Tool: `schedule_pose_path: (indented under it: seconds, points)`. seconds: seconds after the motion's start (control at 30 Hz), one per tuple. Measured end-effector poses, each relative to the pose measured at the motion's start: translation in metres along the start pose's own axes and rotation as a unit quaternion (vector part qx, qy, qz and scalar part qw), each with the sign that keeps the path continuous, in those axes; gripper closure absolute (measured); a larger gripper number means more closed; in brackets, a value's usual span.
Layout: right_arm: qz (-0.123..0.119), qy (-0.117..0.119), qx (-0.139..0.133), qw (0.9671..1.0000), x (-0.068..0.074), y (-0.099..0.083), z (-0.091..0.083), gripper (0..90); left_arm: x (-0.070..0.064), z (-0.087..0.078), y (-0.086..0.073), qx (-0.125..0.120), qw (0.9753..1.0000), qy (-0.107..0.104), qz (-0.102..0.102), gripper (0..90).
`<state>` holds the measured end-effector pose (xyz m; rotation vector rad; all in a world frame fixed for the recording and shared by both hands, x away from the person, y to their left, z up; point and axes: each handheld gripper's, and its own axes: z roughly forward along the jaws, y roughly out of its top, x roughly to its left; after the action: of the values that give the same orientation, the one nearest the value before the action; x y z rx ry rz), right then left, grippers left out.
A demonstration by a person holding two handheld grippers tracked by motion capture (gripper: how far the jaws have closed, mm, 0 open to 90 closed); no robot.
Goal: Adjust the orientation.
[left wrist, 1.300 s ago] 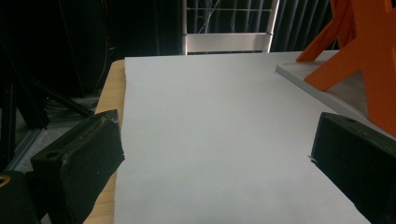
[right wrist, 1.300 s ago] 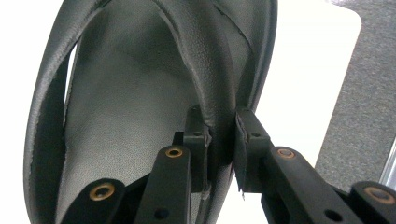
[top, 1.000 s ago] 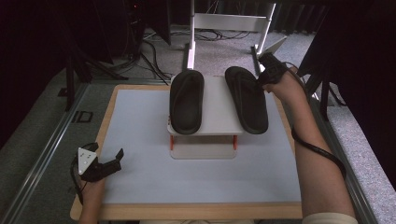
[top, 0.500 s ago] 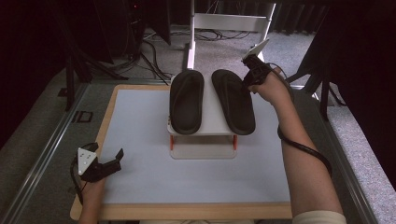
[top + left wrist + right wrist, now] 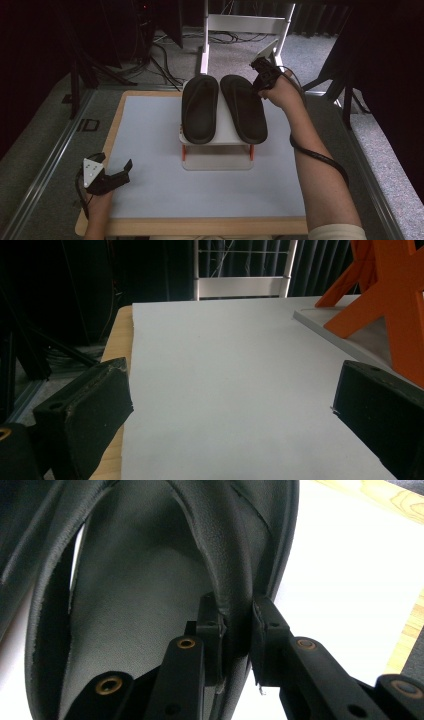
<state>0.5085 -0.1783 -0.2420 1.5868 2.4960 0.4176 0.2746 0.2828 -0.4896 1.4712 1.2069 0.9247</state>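
Right sandal (image 5: 243,106) shifted left, right tongs (image 5: 259,76) clamping strap.

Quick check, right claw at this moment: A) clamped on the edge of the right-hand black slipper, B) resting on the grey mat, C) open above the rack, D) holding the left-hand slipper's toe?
A: in the right gripper view the right claw has its jaws closed on the side edge of the right-hand black slipper, which lies on the white rack beside the other slipper.
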Motion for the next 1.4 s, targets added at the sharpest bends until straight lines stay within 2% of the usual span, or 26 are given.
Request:
schedule_pose_path:
  seconds: [0.23,0.5,0.77,1.0,1.1,1.17,1.4]
  points:
    - [-0.013,0.002,0.006,0.9999,0.011,0.001,0.000,74.7,0.000,0.000,0.000,0.000,1.0000,0.000,0.000,1.8]
    - [-0.016,0.027,0.003,0.9995,0.015,-0.003,0.000,72.2,0.000,0.001,0.000,0.001,1.0000,0.000,0.001,1.8]
    - [-0.013,0.037,0.004,0.9992,0.018,-0.005,0.000,70.9,0.000,0.001,0.000,0.003,1.0000,0.000,0.001,1.8]
    - [-0.018,0.050,0.008,0.9986,0.024,-0.006,0.000,68.4,-0.001,0.001,0.000,0.004,1.0000,0.000,0.002,1.8]
    - [-0.025,0.063,0.012,0.9976,0.026,-0.007,0.000,66.6,0.000,0.001,0.000,0.004,1.0000,0.000,0.001,1.8]
    - [-0.030,0.062,0.011,0.9976,0.028,-0.008,0.000,66.2,-0.001,0.001,0.000,0.004,1.0000,0.000,0.001,1.8]
    - [-0.031,0.072,-0.005,0.9969,0.021,-0.010,-0.001,61.3,0.000,0.001,0.000,0.003,1.0000,0.000,0.001,1.8]
